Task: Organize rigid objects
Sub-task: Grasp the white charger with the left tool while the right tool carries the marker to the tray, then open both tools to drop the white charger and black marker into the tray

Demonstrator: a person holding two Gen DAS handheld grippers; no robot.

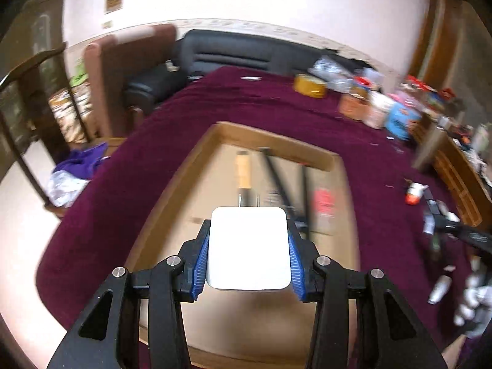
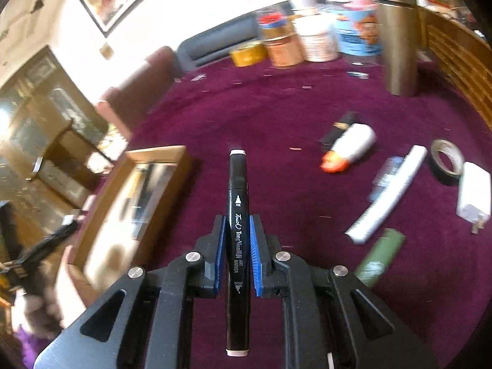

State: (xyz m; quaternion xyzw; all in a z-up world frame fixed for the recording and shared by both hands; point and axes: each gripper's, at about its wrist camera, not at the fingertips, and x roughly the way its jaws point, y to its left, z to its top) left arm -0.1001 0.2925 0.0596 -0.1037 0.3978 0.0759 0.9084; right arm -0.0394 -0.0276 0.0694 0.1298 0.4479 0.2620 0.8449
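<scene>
My left gripper [image 1: 248, 233] is shut on a white plug adapter [image 1: 248, 246] and holds it above a shallow cardboard box [image 1: 276, 141] on the maroon tablecloth. A wooden-handled tool [image 1: 243, 169] and black tools [image 1: 276, 172] lie in the box. My right gripper [image 2: 236, 230] is shut on a black art marker [image 2: 237, 215], held above the cloth to the right of the box [image 2: 153, 153]. Loose on the cloth are a white bottle with an orange cap [image 2: 350, 147], a white comb-like piece [image 2: 390, 190], a black tape roll [image 2: 446, 160], a white charger [image 2: 473, 193] and a green lighter [image 2: 381, 255].
Tubs and tape rolls [image 2: 307, 43] stand along the far edge of the table, with a metal cylinder [image 2: 399, 37] at the right. A dark sofa [image 1: 240, 52] and a brown armchair [image 1: 123, 70] stand beyond the table. The table edge drops off at the left [image 1: 61, 246].
</scene>
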